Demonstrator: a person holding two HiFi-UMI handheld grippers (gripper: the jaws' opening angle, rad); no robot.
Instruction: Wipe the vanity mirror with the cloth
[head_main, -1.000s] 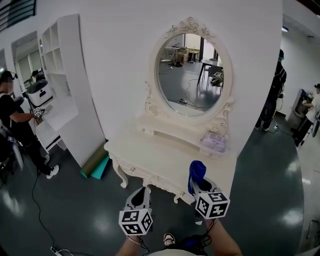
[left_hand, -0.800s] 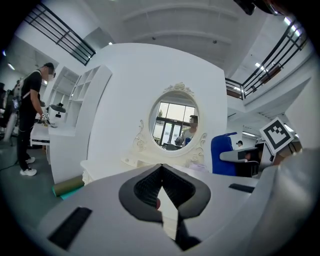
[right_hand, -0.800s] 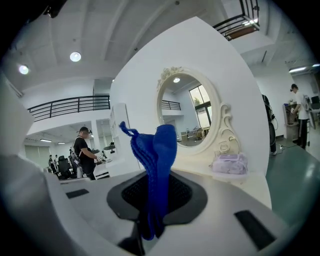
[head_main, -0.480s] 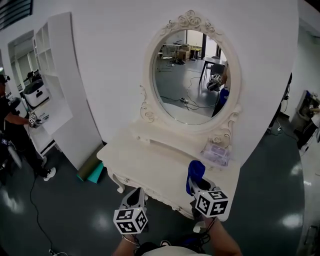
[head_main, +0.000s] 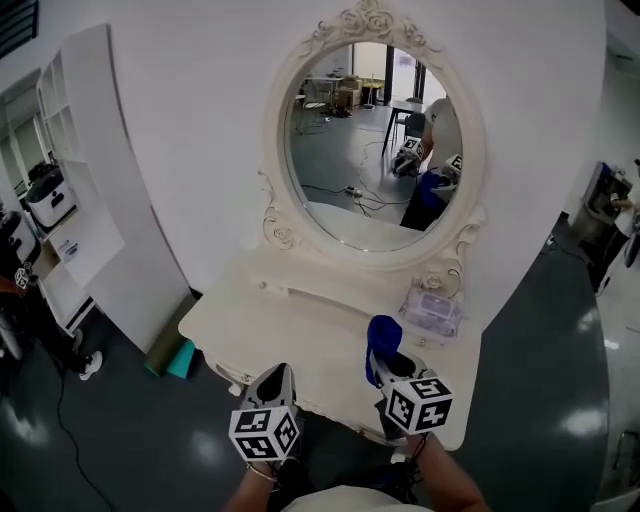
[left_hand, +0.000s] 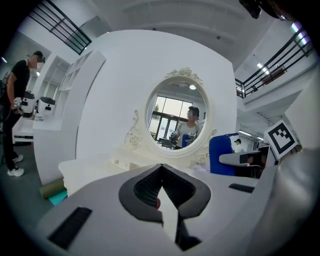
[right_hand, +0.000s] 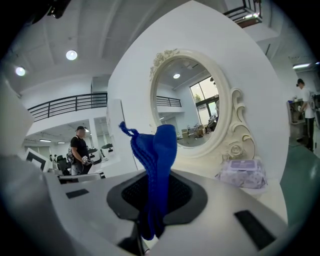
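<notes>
- Plainly, the cloth (right_hand: 155, 160) is deep blue and soft, bunched in long folds, with a small loop at its upper corner.
- It stands upright out of the right gripper (right_hand: 156, 200), whose jaws are clenched on its lower part, so the cloth rises above the tips.
- In the head view the cloth (head_main: 382, 338) hangs over the front part of the vanity table (head_main: 290, 320), well apart from the mirror (head_main: 360, 150).
- The mirror is oval and upright, in a cream carved frame with scrolls at the top and at both sides; its glass reflects a room and a spot of blue.
- The left gripper (left_hand: 161, 186) is closed with its tips meeting, and nothing is between them; it is held beside the right one, near the table's front edge.
- A lilac soft pack (head_main: 432, 312) lies on the table just below the right side of the frame; its lid is closed, and what is inside cannot be seen.
</notes>
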